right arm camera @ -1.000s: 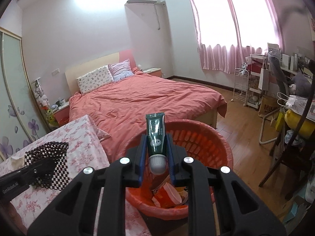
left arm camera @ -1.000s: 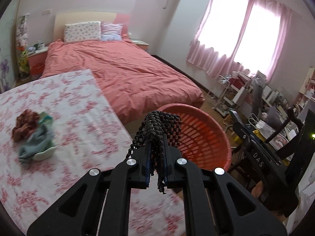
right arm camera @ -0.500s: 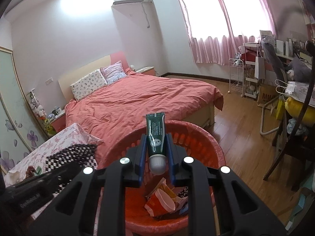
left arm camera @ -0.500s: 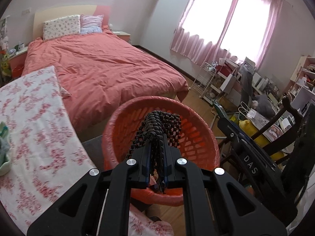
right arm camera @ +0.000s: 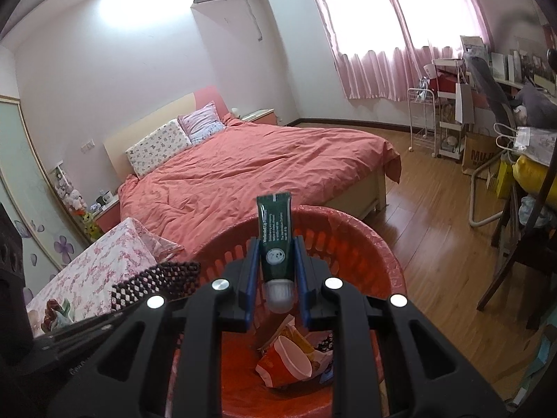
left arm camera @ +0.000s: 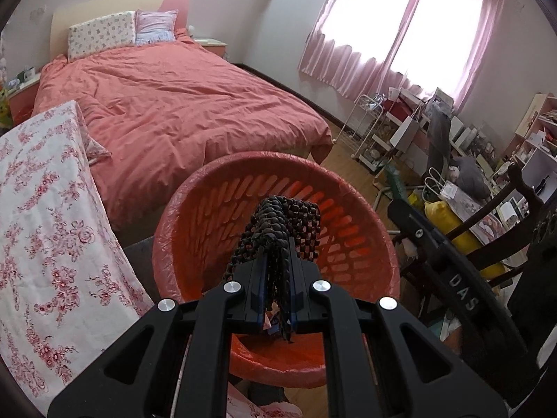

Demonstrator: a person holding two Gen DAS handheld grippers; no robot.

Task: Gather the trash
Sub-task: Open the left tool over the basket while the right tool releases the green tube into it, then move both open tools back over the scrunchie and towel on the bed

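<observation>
Both tongs have swung off the desk (left arm camera: 52,226) and now hang over the basket (left arm camera: 195,205), which fills far more of each view than a second ago. Left tongs (left arm camera: 276,299) are pinching the black mesh (left arm camera: 282,223), its loose end dangling just above the basket's near rim. Right tongs (right arm camera: 275,282) are pinching the green tube (right arm camera: 275,240), cap down, upright over the basket's middle. Down in the basket lie a crushed cup (right arm camera: 289,358) and wrappers, possibly more, hard to tell under the tongs. The desk's floral cloth sits left of the basket, and the bed (right arm camera: 264,167) is beyond it.
</observation>
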